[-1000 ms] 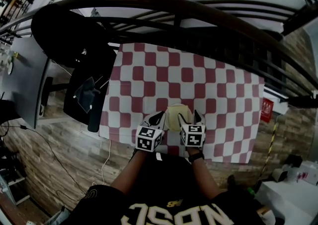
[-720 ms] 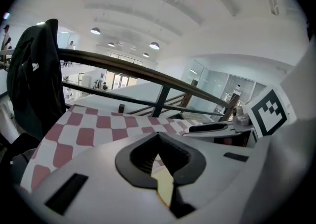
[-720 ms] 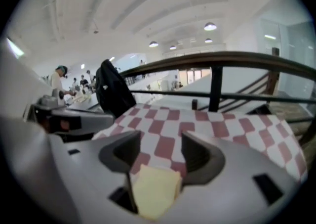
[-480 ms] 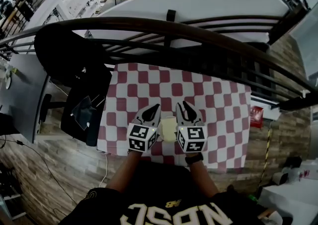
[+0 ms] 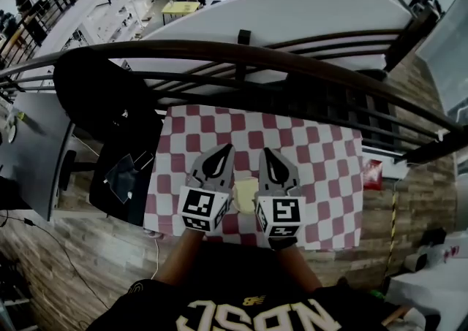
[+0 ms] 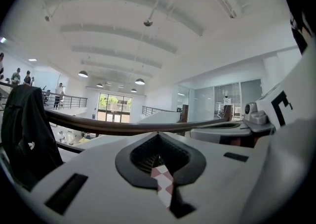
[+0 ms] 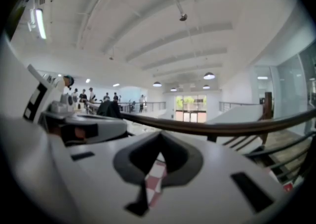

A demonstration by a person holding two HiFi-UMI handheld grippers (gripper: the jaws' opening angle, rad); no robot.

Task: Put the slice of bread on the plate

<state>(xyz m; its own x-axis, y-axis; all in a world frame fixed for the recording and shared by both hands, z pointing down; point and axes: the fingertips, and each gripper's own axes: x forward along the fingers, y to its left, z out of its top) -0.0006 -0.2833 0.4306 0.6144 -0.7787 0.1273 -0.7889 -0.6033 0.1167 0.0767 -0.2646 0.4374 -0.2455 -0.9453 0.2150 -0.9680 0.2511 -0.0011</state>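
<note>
Down on the red-and-white checked tablecloth (image 5: 322,176) a pale cream patch (image 5: 245,192) shows between my two grippers. It is the plate, and I cannot separate the slice of bread from it. Both grippers are lifted high above the table, side by side, pointing away from me and nearly level. The left gripper (image 5: 219,153) (image 6: 158,136) is shut, its tips meeting with nothing held. The right gripper (image 5: 269,154) (image 7: 159,136) is also shut and empty. Only a sliver of checked cloth shows through the slit between each pair of jaws.
A dark curved railing (image 5: 241,52) runs across just beyond the table's far edge. A black chair with a dark jacket (image 5: 110,103) stands at the table's left. A red item (image 5: 371,174) sits by the right edge. Wooden floor surrounds the table.
Both grippers have risen from beside the plate up toward the head camera and levelled out. The right gripper's jaws have closed. The plate stays on the cloth below.
</note>
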